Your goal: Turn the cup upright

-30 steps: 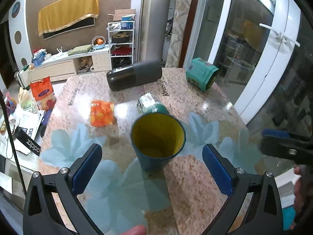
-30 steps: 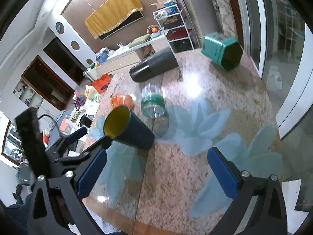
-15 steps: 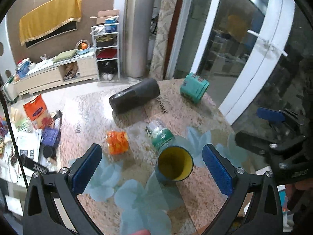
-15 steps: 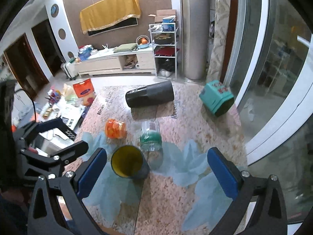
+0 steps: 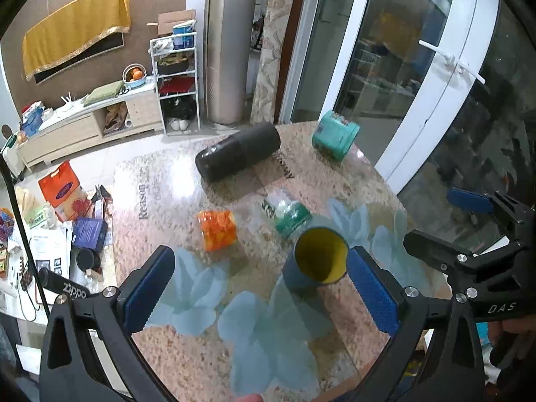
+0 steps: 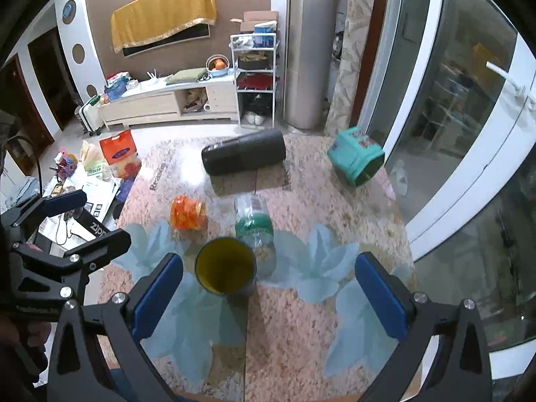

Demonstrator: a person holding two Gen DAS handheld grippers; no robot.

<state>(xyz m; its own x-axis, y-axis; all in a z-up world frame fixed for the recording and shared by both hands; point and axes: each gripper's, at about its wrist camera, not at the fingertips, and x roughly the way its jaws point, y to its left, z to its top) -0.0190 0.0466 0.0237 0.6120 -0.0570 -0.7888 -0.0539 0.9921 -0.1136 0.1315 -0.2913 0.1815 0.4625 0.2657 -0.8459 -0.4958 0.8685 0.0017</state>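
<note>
1. The cup (image 6: 225, 269) stands mouth-up on the table (image 6: 335, 201), near the front edge, just beside a clear bottle (image 6: 253, 224) lying on its side.
2. The left gripper (image 5: 259, 288) and right gripper (image 6: 268, 288) both hover above it, fingers spread wide, holding nothing.
3. The flip looks finished, though the cup's base is hidden.
4. Drawing both grippers straight up and away would avoid clipping the rim or nudging the bottle.
</note>
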